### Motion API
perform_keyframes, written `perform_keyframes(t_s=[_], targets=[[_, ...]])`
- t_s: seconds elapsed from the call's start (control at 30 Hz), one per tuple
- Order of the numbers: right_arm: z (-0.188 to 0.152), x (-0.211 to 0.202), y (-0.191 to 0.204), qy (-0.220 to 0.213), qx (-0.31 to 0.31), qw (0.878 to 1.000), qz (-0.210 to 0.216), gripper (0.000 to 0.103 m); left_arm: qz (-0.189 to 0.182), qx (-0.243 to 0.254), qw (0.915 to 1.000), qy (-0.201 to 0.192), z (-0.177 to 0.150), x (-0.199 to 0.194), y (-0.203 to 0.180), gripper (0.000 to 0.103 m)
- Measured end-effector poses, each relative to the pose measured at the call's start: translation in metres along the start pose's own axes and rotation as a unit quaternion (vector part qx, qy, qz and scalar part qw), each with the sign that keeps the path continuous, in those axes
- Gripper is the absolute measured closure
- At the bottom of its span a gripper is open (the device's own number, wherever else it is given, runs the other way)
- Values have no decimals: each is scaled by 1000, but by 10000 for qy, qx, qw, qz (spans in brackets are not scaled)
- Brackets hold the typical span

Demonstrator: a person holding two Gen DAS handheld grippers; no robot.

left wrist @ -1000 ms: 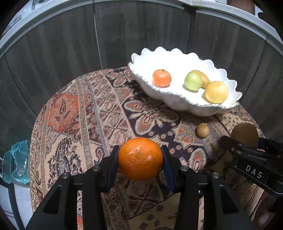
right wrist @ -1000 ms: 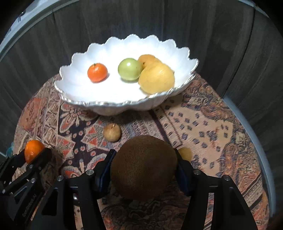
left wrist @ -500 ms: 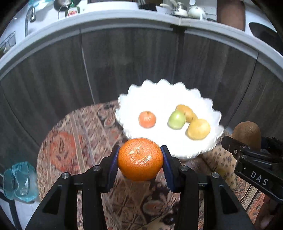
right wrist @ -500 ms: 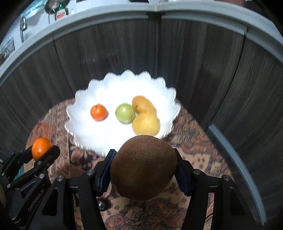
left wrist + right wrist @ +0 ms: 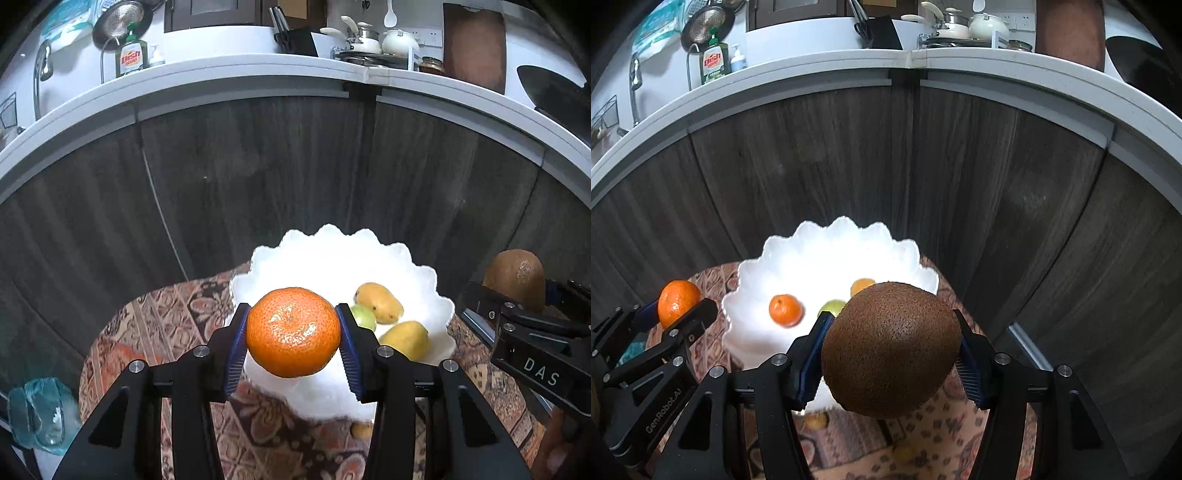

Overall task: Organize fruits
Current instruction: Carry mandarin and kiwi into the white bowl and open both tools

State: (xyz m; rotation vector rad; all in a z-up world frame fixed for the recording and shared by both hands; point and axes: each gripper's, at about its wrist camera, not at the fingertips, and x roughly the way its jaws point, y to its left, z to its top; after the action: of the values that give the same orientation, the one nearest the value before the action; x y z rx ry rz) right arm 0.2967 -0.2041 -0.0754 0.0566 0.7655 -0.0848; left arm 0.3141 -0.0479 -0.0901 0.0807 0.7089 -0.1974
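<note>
Left claw [image 5: 293, 332] clamped on mandarin [image 5: 293, 331]; right claw [image 5: 891, 350] clamped on kiwi [image 5: 891, 350]. Both fruits held above white scalloped bowl [image 5: 820, 254], kiwi at mandarin's 3 o'clock.

A green dish soap bottle [image 5: 714, 58] and white teapot [image 5: 986, 25] stand on the counter [image 5: 827, 79]; perhaps a colander [image 5: 705, 24] hangs above.

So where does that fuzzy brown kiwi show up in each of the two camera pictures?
Left wrist view: kiwi at the far right edge, in the right gripper.
Right wrist view: kiwi front and centre, clamped between the blue pads.
Shared landmark: the white scalloped bowl.
</note>
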Motion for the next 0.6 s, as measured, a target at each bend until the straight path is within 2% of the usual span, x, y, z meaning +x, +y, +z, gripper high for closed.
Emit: perform_keyframes(t_s=[0.3,0.6], targets=[[19,35,-3,86,-54,9999,-3,41,-24,-4,10000,65,12,39,4,58],[22,73,-2,292,-75,9995,63,41,-31,5,9998,181,14,72,6,58]])
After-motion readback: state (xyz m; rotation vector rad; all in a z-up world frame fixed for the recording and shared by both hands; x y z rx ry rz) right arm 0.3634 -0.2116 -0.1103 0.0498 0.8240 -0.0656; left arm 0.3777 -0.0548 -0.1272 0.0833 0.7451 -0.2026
